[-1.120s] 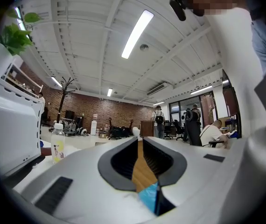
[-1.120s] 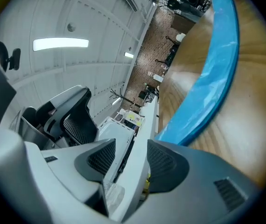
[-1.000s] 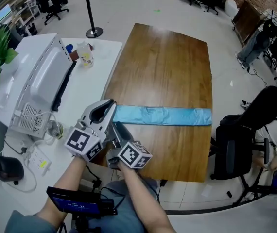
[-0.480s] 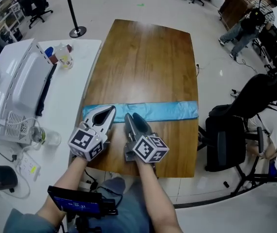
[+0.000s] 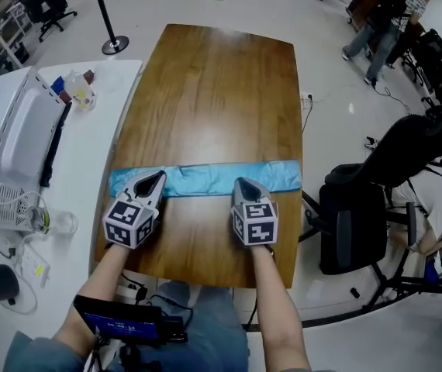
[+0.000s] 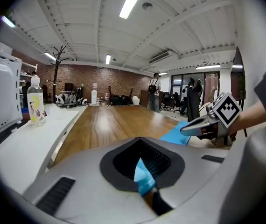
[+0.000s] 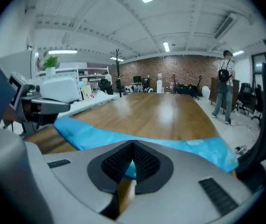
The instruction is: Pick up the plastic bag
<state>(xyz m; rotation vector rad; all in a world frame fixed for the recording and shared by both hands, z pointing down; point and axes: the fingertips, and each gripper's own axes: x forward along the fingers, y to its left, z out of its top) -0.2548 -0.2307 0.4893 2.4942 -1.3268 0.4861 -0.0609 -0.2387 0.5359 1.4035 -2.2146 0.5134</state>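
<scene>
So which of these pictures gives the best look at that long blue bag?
The head view: the plastic bag lies stretched across the wooden table, both ends visible. The right gripper view shows much of it, low and foreshortened; the left gripper view only a blue scrap and a far piece.

No legible text, label or number anywhere.

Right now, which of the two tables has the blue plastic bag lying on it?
The brown wooden table: the blue plastic bag stretches across its near end. The white table beside it carries a bottle instead.
</scene>
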